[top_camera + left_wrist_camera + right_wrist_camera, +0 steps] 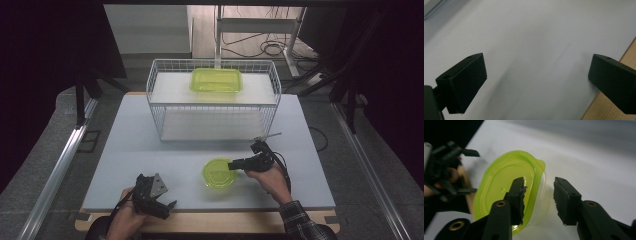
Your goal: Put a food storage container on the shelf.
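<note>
Right gripper (pixel 537 195) jaws apart, straddling the round container (pixel 509 192) rim, not clamped. Container's near edge cut off. Left gripper (pixel 536 80) released over bare table (pixel 536 30).

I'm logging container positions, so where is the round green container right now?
In the high view, the round green container sits on the grey table near its front edge, right of centre, before the wire basket, with the right gripper straddling its right rim.
</note>
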### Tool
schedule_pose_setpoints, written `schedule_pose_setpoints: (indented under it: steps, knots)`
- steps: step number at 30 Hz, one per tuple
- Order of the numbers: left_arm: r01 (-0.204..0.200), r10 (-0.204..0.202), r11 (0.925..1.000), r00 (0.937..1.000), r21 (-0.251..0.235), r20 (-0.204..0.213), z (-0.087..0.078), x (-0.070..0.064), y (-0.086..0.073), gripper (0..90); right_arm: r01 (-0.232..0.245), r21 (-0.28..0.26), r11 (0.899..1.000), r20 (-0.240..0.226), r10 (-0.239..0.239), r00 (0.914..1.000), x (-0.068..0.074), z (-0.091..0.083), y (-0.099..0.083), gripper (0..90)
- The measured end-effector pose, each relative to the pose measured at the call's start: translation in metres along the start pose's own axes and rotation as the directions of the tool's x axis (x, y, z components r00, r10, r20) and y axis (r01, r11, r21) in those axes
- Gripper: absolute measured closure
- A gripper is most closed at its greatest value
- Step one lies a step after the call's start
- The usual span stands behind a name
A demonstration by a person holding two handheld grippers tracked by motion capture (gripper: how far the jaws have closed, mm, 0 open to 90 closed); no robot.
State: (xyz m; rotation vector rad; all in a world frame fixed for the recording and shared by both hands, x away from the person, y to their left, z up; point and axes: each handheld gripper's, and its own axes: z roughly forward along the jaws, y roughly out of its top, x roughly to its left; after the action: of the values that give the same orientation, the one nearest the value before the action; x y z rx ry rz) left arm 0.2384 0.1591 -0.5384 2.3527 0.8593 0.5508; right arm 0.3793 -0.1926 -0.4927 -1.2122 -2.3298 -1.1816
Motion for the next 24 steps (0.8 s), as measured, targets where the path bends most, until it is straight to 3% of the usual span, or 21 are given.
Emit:
schedule_pose_setpoints:
  steps: [7, 13, 17, 24]
  knots:
    - [-0.001, 0.001, 1.0000, 1.0000, -0.002, 0.001, 0.000, 0.000, 0.000, 1.4, -0.059, 0.029, 0.998, -0.060, 0.061, 0.9963, -0.004, 0.000, 0.001, 79.0]
    - [-0.005, 0.005, 1.0000, 1.0000, 0.001, 0.000, 0.000, 0.000, 0.000, 1.5, -0.112, 0.035, 0.993, -0.111, 0.116, 0.9871, -0.006, 0.000, 0.001, 80.9]
    - [-0.007, 0.007, 1.0000, 1.0000, 0.001, -0.002, 0.000, 0.000, 0.000, 1.5, -0.118, 0.014, 0.993, -0.088, 0.119, 0.9890, -0.005, -0.005, 0.002, 81.0]
    - [0.004, -0.004, 1.0000, 1.0000, -0.004, -0.001, -0.001, 0.000, 0.000, 1.4, -0.129, -0.035, 0.991, -0.103, 0.125, 0.9868, -0.003, -0.018, 0.006, 81.0]
